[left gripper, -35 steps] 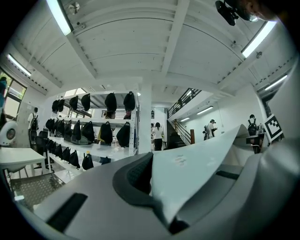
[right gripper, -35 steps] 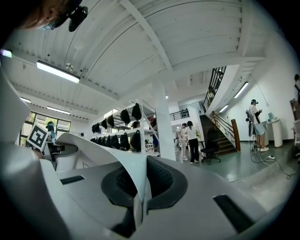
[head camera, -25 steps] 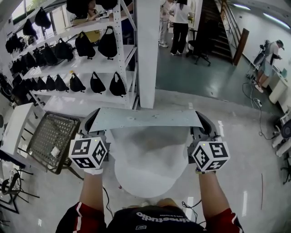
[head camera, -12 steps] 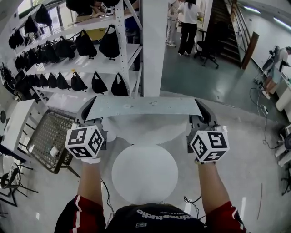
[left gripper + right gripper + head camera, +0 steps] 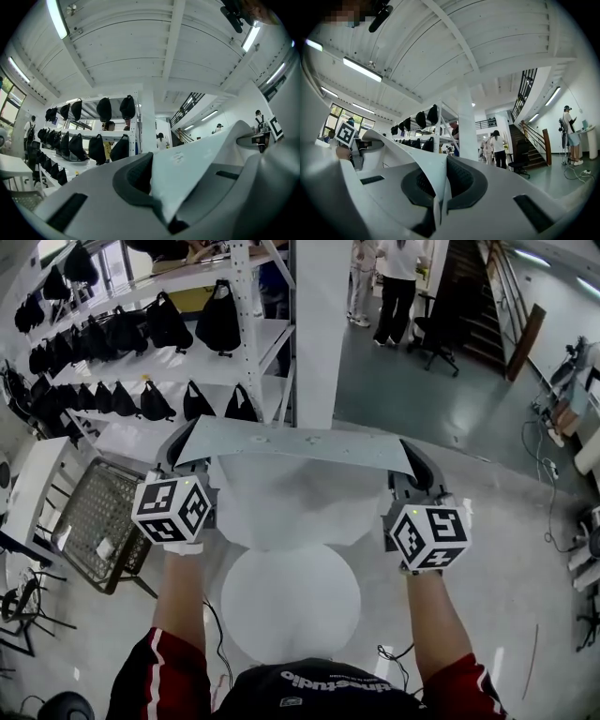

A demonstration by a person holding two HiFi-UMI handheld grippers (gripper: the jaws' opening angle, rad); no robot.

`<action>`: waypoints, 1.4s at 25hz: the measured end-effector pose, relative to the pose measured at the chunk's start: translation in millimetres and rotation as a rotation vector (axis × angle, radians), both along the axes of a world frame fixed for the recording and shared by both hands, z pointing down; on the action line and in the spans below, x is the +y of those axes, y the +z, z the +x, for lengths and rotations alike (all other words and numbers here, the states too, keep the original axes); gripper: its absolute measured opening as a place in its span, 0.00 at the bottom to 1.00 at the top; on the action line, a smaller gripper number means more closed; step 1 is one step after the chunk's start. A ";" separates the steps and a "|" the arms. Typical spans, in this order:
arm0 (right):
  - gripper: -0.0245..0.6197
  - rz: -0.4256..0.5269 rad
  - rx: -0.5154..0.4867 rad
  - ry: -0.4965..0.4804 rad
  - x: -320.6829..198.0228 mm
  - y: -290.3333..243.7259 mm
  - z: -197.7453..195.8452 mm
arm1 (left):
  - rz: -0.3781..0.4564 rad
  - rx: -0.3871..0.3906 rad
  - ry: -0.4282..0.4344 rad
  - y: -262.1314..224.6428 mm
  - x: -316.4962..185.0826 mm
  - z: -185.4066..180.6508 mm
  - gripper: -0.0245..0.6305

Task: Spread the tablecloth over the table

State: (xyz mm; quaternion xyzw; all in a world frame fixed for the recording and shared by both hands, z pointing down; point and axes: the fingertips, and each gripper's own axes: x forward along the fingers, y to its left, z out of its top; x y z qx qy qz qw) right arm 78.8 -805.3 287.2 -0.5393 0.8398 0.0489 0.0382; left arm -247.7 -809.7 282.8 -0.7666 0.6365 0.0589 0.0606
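A pale white tablecloth (image 5: 291, 493) hangs taut between my two grippers, its top edge level and its lower hem loose above the far rim of the round white table (image 5: 291, 610). My left gripper (image 5: 187, 454) is shut on the cloth's left corner and my right gripper (image 5: 412, 468) on its right corner. In the left gripper view the cloth (image 5: 197, 161) runs out of the closed jaws toward the right gripper (image 5: 255, 138). In the right gripper view a fold of cloth (image 5: 424, 180) is pinched between the pads, and the left gripper (image 5: 356, 145) shows at the far end.
A white shelf rack (image 5: 187, 362) with several black bags and a white pillar (image 5: 319, 334) stand just beyond the cloth. A folded mesh chair (image 5: 98, 521) lies on the floor at left. Cables (image 5: 394, 657) trail by the table. People stand near the staircase (image 5: 398, 287).
Both grippers have carried the stretched cloth forward, away from me. It covered the far part of the round table before; the tabletop now shows almost whole below the hem.
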 end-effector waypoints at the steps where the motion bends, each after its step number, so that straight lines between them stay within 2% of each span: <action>1: 0.08 0.003 0.000 0.001 -3.2 0.8 1.1 | -0.002 -0.006 0.001 0.4 -5.3 1.3 0.06; 9: 0.08 0.025 -0.018 0.008 -27.1 -3.9 6.5 | 0.014 -0.026 -0.007 -9.0 -32.3 6.8 0.06; 15: 0.08 0.037 -0.027 0.002 -32.9 -6.9 5.5 | 0.038 -0.033 -0.007 -12.5 -34.0 5.4 0.06; 24: 0.08 -0.048 -0.016 -0.012 -17.8 32.9 -4.4 | -0.061 0.009 -0.009 38.3 -10.0 -5.0 0.06; 35: 0.08 -0.160 -0.031 0.023 52.5 86.9 -13.0 | -0.176 0.045 0.036 98.5 63.1 -12.5 0.06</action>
